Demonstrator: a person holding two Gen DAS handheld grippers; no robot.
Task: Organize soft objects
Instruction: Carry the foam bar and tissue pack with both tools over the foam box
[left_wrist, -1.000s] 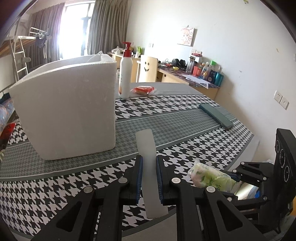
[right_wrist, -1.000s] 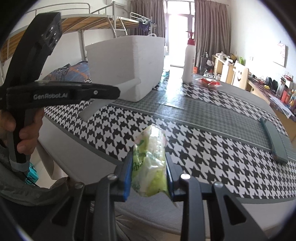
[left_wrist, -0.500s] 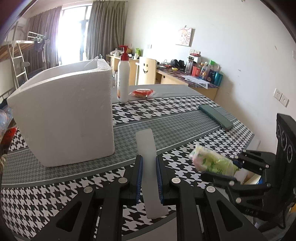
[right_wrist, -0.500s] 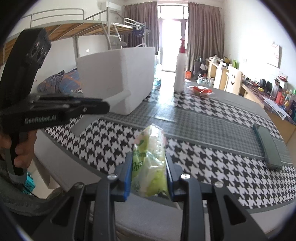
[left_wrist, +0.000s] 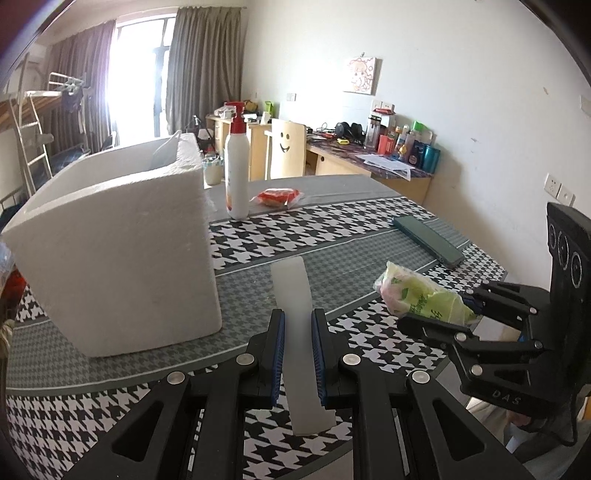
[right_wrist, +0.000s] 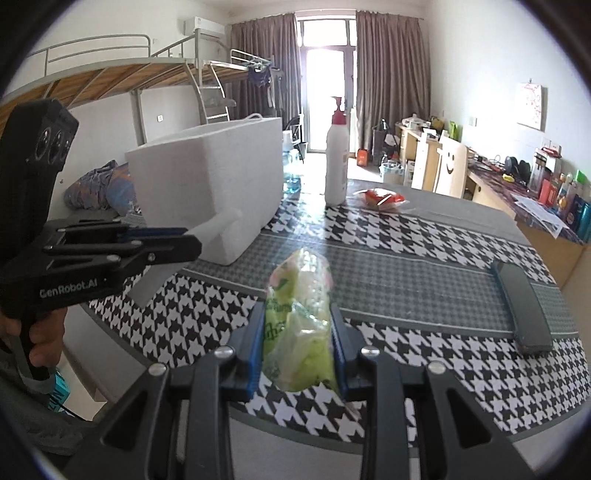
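My left gripper (left_wrist: 297, 352) is shut on a flat white foam strip (left_wrist: 294, 291) that sticks out forward over the table; in the right wrist view the same left gripper (right_wrist: 177, 238) shows side-on with the white strip (right_wrist: 221, 227). My right gripper (right_wrist: 297, 341) is shut on a green and pink plastic packet (right_wrist: 300, 295), held above the houndstooth tablecloth (right_wrist: 406, 229). The left wrist view has that packet (left_wrist: 417, 295) at the right, in the right gripper (left_wrist: 463, 308). A white foam box (left_wrist: 118, 243) stands open-topped at the left, just beyond the strip.
A white pump bottle (left_wrist: 236, 170) with a red cap and a red snack packet (left_wrist: 277, 196) sit at the far side. A dark green flat case (left_wrist: 426, 242) lies at the right. The table edge runs close under both grippers. A hand (right_wrist: 40, 332) grips the left handle.
Both grippers have moved forward over the table and risen a little, each keeping its load. The foam box and the bottle now sit nearer in both views.
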